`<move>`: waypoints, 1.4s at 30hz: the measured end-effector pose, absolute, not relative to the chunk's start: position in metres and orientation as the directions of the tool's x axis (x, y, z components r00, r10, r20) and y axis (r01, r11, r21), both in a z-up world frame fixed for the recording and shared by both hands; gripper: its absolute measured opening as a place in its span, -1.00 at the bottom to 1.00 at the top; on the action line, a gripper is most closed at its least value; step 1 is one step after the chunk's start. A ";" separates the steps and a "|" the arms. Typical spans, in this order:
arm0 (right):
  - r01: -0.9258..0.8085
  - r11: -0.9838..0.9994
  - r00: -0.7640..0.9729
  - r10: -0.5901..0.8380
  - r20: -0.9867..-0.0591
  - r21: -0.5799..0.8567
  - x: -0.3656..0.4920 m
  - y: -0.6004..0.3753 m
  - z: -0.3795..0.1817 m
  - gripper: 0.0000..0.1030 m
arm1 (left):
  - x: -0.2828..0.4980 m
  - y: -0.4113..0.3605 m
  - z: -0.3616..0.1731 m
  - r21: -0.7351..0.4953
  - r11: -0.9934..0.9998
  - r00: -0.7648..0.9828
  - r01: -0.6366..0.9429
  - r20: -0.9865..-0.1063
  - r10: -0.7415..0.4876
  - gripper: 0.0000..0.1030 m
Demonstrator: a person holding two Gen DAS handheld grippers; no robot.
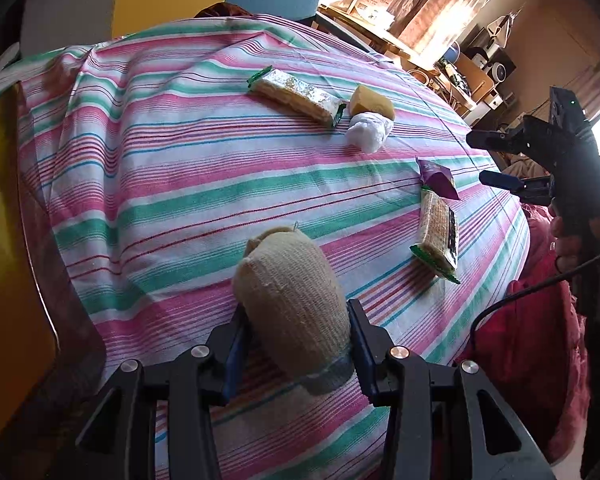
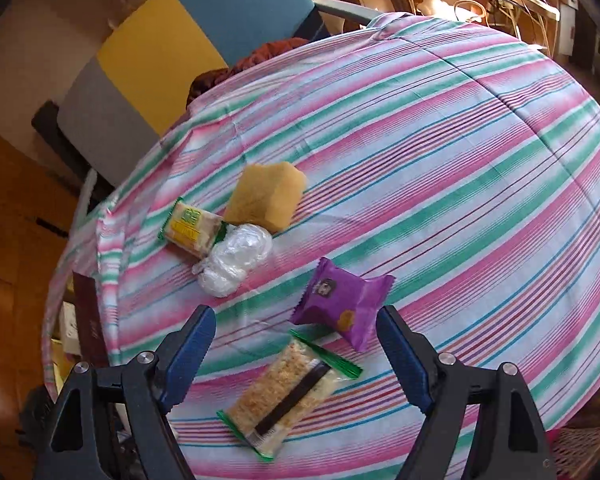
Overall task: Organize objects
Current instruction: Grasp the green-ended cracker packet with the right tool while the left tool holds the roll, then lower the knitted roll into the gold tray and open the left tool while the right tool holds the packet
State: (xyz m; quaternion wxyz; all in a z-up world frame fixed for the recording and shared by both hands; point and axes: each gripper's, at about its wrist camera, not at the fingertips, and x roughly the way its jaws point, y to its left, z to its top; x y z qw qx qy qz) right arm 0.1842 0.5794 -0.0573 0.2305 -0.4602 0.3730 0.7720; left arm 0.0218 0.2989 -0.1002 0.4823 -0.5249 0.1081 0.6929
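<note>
A: Beige sock roll, where's it at?
B: Clamped in the left claw, just over the striped bench. Right claw gapes empty; cracker pack at 6 o'clock of the purple packet.

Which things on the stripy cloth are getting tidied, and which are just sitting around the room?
Being tidied:
beige sock, held in the left gripper
two cracker packets
purple snack packet
sponge
plastic wad

Just around:
cardboard boxes
curtain

sponge behind plastic wad, cracker pack left of wad, wafer pack nearest
</note>
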 end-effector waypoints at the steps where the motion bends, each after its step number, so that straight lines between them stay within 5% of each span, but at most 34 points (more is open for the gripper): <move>1: -0.696 -0.608 -0.455 -0.038 -0.889 0.382 0.187 0.579 -0.062 0.46 | 0.022 0.299 -0.100 -0.356 -0.511 0.015 -0.783 -0.831 0.556 -0.10; 7: -0.729 -0.533 -0.393 -0.187 -0.900 0.429 0.189 0.553 -0.097 0.44 | 0.022 0.299 -0.102 -0.357 -0.508 0.008 -0.784 -0.824 0.566 -0.10; 14: -0.777 -0.543 -0.316 -0.102 -0.943 0.319 0.162 0.531 -0.117 0.44 | 0.027 0.293 -0.097 -0.324 -0.506 -0.028 -0.800 -0.821 0.570 -0.10; 16: -0.754 -0.600 -0.298 -0.053 -0.953 0.269 0.150 0.520 -0.114 0.13 | 0.029 0.290 -0.093 -0.308 -0.504 -0.048 -0.807 -0.816 0.576 -0.10; 17: -0.741 -0.619 -0.301 -0.039 -0.953 0.259 0.145 0.515 -0.114 -0.23 | 0.030 0.288 -0.091 -0.309 -0.503 -0.051 -0.807 -0.812 0.581 -0.10; 26: -0.592 -0.805 -0.257 0.140 -0.956 0.041 0.118 0.468 -0.119 -0.22 | 0.031 0.262 -0.063 -0.282 -0.528 -0.135 -0.801 -0.774 0.619 -0.10; 42: -0.579 -0.815 -0.252 0.157 -0.955 0.019 0.134 0.464 -0.125 -0.19 | 0.002 0.176 -0.018 -0.131 -0.742 -0.449 -0.658 -0.722 0.526 -0.10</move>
